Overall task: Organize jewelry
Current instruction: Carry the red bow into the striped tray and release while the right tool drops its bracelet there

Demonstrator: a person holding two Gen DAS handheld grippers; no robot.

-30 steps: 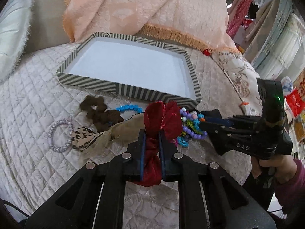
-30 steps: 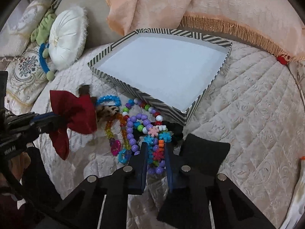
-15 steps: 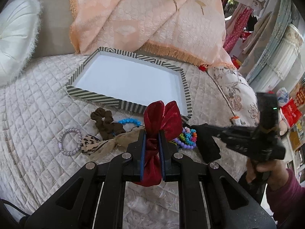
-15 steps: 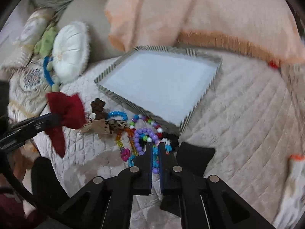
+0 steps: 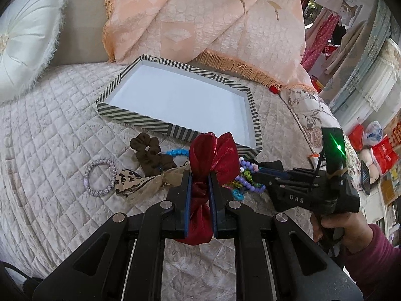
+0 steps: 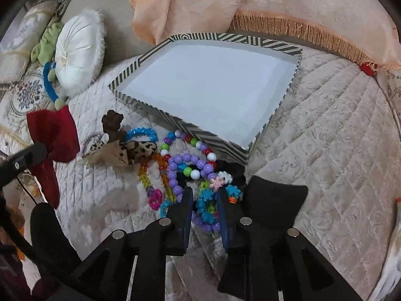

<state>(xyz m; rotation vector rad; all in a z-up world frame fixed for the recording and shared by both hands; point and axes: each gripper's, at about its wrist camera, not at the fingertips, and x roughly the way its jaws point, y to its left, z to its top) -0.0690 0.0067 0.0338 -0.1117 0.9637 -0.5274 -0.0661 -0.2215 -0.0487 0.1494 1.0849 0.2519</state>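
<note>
left wrist view: left gripper (image 5: 200, 175) held level above bed (image 5: 50, 130), jaws clamped on red bow (image 5: 213, 155), shiny and gathered at middle. right gripper (image 5: 265, 173) comes in from right, tips in bead pile. striped tray (image 5: 130, 118) just beyond, bottom bare and white.

right wrist view: right gripper (image 6: 204, 198) angled down, jaws partly open around bead bracelets (image 6: 198, 168), not pinching. bracelets lie against tray's near corner; quilt to right is open.
</note>
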